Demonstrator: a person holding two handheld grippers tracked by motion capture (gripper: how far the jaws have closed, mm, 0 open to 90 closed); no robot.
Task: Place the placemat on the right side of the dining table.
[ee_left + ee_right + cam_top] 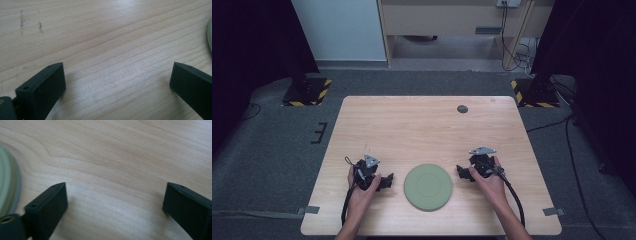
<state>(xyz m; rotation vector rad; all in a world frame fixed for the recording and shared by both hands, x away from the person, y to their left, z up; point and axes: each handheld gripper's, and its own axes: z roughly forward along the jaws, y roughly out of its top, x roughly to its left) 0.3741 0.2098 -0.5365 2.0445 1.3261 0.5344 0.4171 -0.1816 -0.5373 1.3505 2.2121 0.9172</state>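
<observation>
We see the green plate (428, 187) near the desk's (422, 125) front edge, between the left gripper (384, 182) and right gripper (463, 173); both rest on the desk, jaws wide apart, holding nothing.

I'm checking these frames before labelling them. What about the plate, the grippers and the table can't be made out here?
- Green plate: cut off by the frame edge in both gripper views; only a blurred rim sliver shows.
- Left gripper and right gripper: in the high view the hands cover the bodies.
- Small dark disc at the table's far edge: too small to identify.
</observation>
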